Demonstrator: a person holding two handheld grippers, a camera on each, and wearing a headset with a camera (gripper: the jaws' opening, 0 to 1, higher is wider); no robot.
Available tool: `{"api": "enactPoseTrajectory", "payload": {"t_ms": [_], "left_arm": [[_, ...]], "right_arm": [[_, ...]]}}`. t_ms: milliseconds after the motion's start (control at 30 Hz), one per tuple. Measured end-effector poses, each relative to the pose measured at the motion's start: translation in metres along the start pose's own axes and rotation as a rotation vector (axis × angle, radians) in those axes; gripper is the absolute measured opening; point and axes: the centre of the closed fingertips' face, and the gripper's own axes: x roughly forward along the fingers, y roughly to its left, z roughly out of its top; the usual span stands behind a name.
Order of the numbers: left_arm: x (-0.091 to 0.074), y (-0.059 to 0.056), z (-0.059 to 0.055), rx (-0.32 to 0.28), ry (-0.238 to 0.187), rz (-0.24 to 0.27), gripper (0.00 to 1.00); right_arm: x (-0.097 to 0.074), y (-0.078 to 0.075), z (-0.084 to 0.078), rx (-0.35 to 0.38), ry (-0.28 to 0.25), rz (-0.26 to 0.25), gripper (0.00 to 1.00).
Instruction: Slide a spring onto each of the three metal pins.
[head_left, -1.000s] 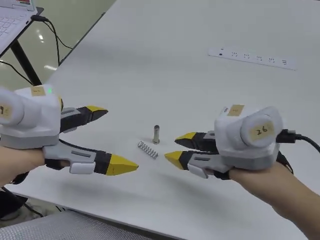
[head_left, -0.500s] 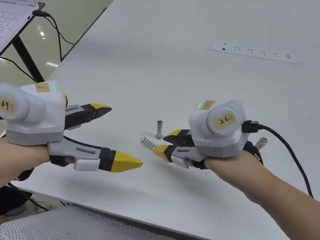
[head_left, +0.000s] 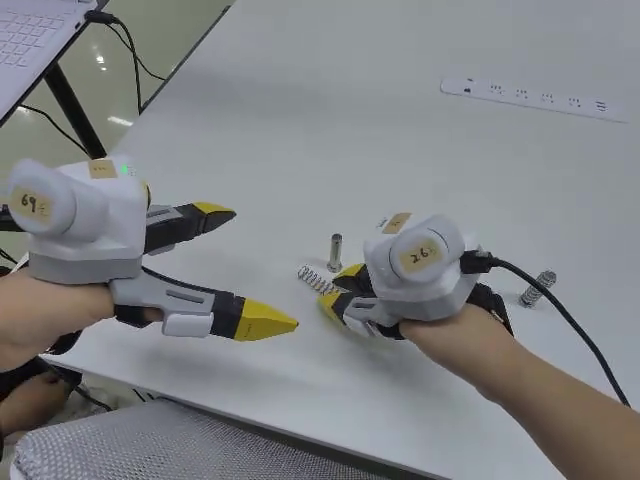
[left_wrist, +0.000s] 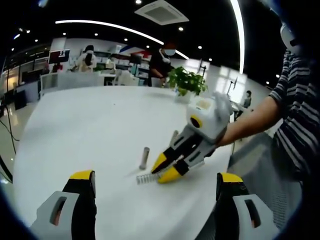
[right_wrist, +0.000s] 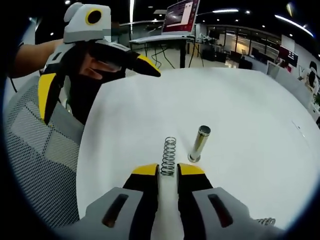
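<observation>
Thin coiled wire spring (right_wrist: 169, 156) lies flat on glossy white tabletop (right_wrist: 240, 110), just beside short upright cylindrical metal pin (right_wrist: 198, 144). Right hand-held gripper (right_wrist: 167, 172), yellow-tipped, jaws a narrow gap apart, tips at the spring's near end. Left hand-held gripper (left_wrist: 156, 176) wide open, holding nothing. Second spring (head_left: 537, 288) lies well apart. White power strip (head_left: 535, 100) far back. Open-plan office, ceiling lights.

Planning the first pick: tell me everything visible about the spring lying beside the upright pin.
The spring is a short coil of bare silvery wire, lying on its side on the white table, close beside the upright metal pin but apart from it. Its near end sits between the right gripper's yellow fingertips; whether they pinch it is unclear.
</observation>
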Motion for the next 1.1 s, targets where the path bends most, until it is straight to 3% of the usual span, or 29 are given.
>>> {"api": "enactPoseTrajectory", "payload": {"t_ms": [300, 933, 1100], "left_arm": [[0.001, -0.002, -0.001, 0.003, 0.01, -0.008, 0.98], [0.02, -0.029, -0.003, 0.018, 0.039, -0.122, 0.91], [0.027, -0.037, -0.003, 0.022, 0.055, -0.163, 0.88]], "right_arm": [[-0.003, 0.001, 0.002, -0.053, -0.001, 0.018, 0.07], [-0.08, 0.0, -0.003, -0.126, -0.041, 0.055, 0.07], [-0.094, 0.001, -0.006, -0.197, -0.041, 0.087, 0.07]]}}
